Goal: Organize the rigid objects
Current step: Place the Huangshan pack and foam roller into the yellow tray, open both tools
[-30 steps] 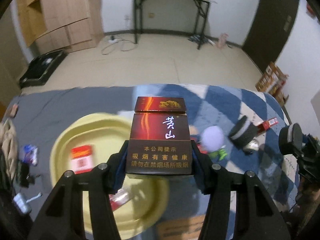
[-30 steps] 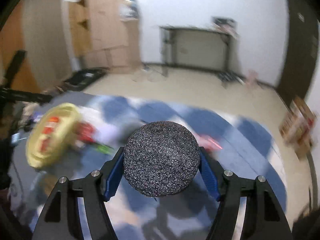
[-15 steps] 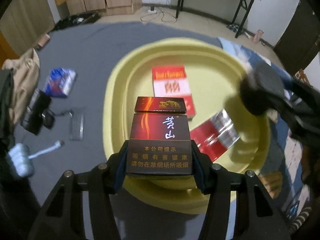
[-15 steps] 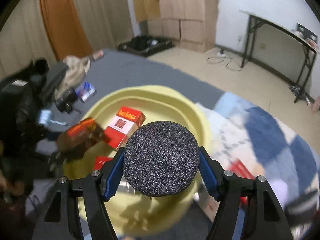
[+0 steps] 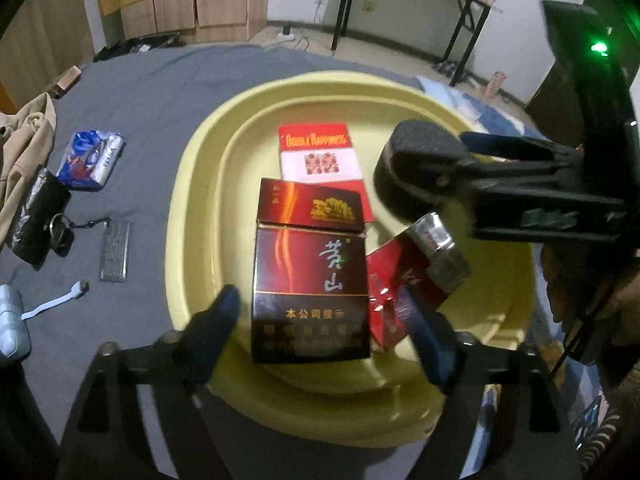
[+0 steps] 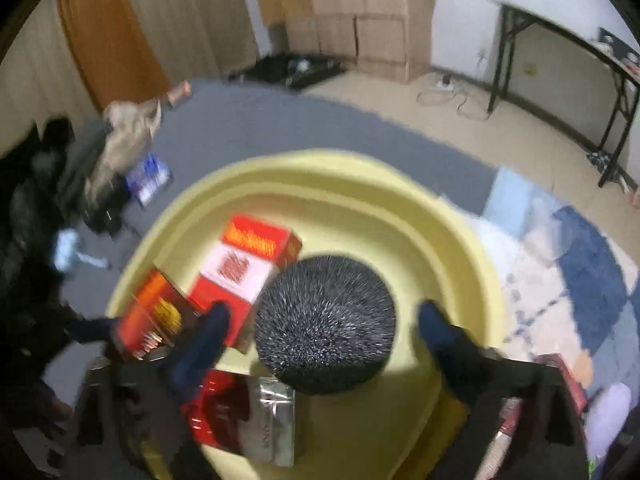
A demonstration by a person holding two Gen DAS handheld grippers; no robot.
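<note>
Released into the basin (image 5: pixel 192 184): 黄山 pack (image 5: pixel 310 280) beside Double Happiness pack (image 5: pixel 320 156).

Dim indoor light with a warm cast, brightest on the yellow basin (image 5: pixel 200 184) and pale walls. Both fisheye views bend sharply and darken to black at the corners. The right wrist view is smeared with motion blur; the black disc (image 6: pixel 325 324) streaks radially. A green lamp (image 5: pixel 599 47) flares at upper right.
</note>
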